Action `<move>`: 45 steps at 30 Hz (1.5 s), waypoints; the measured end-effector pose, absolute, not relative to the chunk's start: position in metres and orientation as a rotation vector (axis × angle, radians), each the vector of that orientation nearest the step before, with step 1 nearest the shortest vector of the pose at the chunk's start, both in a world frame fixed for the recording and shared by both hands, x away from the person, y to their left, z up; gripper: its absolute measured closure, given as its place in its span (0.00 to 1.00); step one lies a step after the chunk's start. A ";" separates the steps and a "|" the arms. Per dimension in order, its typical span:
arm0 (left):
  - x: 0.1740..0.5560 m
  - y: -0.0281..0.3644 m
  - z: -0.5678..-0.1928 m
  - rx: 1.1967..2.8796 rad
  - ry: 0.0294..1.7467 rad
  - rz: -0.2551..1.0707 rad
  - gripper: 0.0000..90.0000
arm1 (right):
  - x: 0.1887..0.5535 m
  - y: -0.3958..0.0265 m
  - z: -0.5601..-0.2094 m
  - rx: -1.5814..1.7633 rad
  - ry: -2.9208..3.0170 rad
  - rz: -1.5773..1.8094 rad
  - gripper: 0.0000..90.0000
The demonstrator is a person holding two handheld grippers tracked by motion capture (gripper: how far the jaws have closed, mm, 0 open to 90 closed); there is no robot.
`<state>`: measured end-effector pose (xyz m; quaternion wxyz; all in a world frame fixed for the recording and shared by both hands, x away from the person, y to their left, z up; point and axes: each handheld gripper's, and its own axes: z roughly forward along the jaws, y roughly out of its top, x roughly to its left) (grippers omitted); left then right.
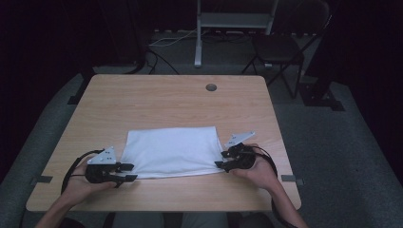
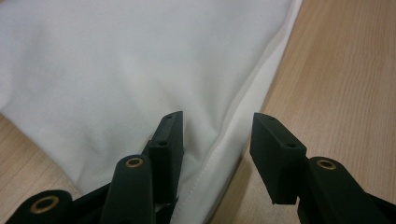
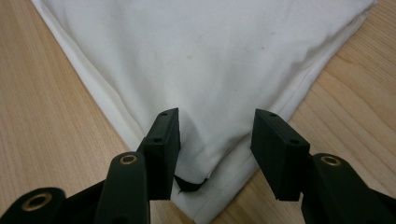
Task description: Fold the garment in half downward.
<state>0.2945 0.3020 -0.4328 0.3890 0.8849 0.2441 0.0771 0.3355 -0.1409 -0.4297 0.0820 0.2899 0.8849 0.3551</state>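
Note:
A white folded cloth (image 1: pixel 170 151) lies flat on the wooden table (image 1: pixel 166 99), near its front edge. My left gripper (image 1: pixel 126 172) sits at the cloth's near left corner, held in a hand. In the left gripper view the jaws of that gripper (image 2: pixel 217 116) stand apart over the cloth's (image 2: pixel 116 60) stitched hem, one above fabric and one above bare wood, with neither pad pressing. My right gripper (image 1: pixel 219 165) rests at the near right corner. Its jaws (image 3: pixel 217 114) straddle the cloth's (image 3: pixel 210 56) corner, also apart, and a small dark tag (image 3: pixel 189 185) peeks out there.
A round cable hole (image 1: pixel 211 87) sits in the table's far side. Beyond the table stand a dark chair (image 1: pixel 280 47) and a white metal stand (image 1: pixel 233 21), with cables on the grey floor. Bare wood surrounds the cloth on all sides.

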 end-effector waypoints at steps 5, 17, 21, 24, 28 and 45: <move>0.307 0.302 -0.432 2.259 0.642 0.215 0.61 | 0.338 -0.137 -0.430 0.900 2.622 1.050 0.56; 0.341 0.303 -0.425 2.174 0.730 0.248 0.60 | 0.359 -0.133 -0.426 0.988 2.548 1.017 0.51; 0.341 0.300 -0.423 2.153 0.753 0.263 0.60 | 0.358 -0.120 -0.417 0.969 2.529 1.099 0.51; 0.337 0.295 -0.428 2.169 0.753 0.261 0.60 | 0.354 -0.109 -0.422 0.941 2.564 1.057 0.50; 0.331 0.291 -0.434 2.201 0.747 0.286 0.60 | 0.349 -0.106 -0.427 0.905 2.572 0.988 0.50; 0.352 0.290 -0.434 2.183 0.801 0.308 0.59 | 0.359 -0.118 -0.434 0.984 2.515 1.066 0.50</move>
